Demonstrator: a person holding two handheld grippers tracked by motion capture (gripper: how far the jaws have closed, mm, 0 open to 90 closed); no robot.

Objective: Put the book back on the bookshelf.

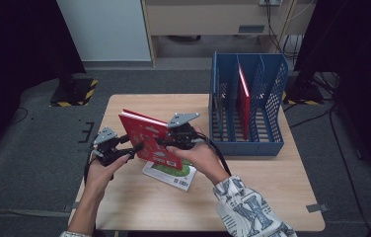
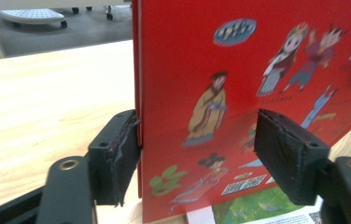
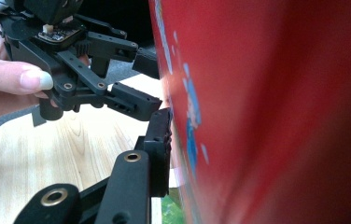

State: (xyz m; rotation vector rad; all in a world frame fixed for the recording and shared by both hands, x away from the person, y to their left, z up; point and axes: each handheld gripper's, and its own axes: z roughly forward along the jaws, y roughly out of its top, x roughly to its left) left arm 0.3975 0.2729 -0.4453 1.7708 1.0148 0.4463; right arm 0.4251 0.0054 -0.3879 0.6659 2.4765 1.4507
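Red picture book (image 1: 150, 139) is held upright by the right gripper (image 1: 166, 141) for filing; left gripper (image 1: 135, 147) jaws are parted, straddling its edge without clamping

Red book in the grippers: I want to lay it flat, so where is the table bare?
Bare wood runs along the table's near edge and its far-left corner behind the red book. Crowded: the blue file rack fills the far right, and a green-covered book lies mid-table.
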